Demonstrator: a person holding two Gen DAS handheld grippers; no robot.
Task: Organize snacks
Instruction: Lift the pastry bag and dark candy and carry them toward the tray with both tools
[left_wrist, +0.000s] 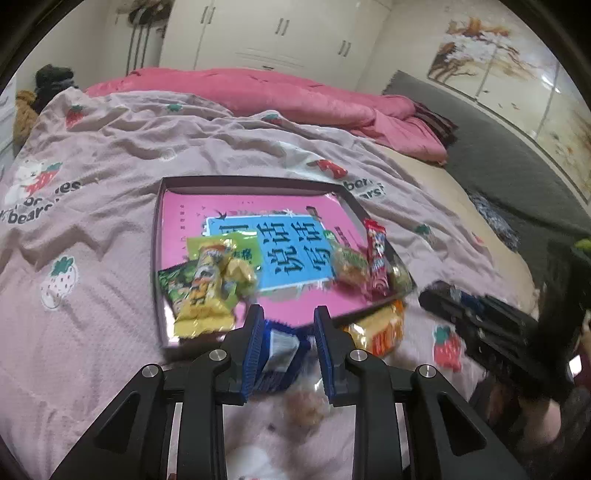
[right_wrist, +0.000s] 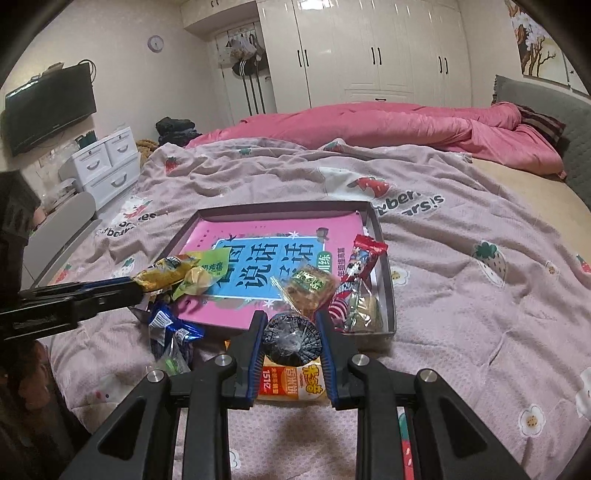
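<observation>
Right gripper (right_wrist: 290, 334) clamps dark round snack (right_wrist: 291, 338); left gripper (left_wrist: 288, 332) grasps blue packet (left_wrist: 279, 356). Crinkly wrap may slip short of near tray (right_wrist: 386, 266) rim.

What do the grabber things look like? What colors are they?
Both the left gripper and the right gripper have black angular frames with round silver bolts. Their jaws are lined with ridged blue pads. No cables or markings are visible.

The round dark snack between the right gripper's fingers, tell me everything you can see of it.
The round dark snack looks like a disc-shaped dark cake in clear, crinkled wrap that catches the light. It sits upright on edge, flat face toward the camera, with the right gripper shut on it, blue pads touching both sides. It is held above an orange packet, just short of the tray.
</observation>
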